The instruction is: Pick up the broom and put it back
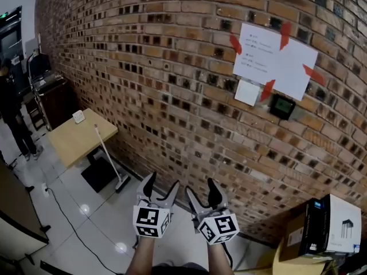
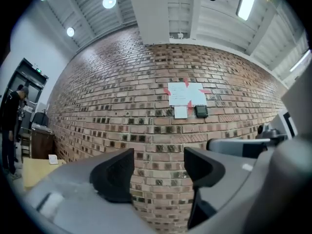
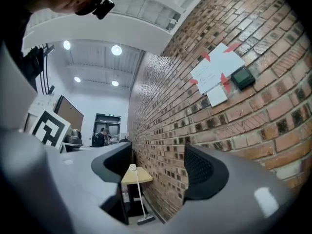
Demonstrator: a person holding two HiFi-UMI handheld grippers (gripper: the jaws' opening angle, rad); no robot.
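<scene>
Two forearms [image 1: 143,260] in at the bottom of the head view, side by side. The left hand-held gripper [image 1: 161,185] points forward, away from the body, jaws wide apart with nothing between them. Just beside it is the right hand-held gripper [image 1: 202,191], also pointing forward, its jaws spread and empty too. The marker cubes face up at the head camera. The two are close together, not touching.

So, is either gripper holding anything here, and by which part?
Nothing is held: the left gripper and right gripper are open and empty; the white-handled broom leans by the light wooden table, untouched.
</scene>
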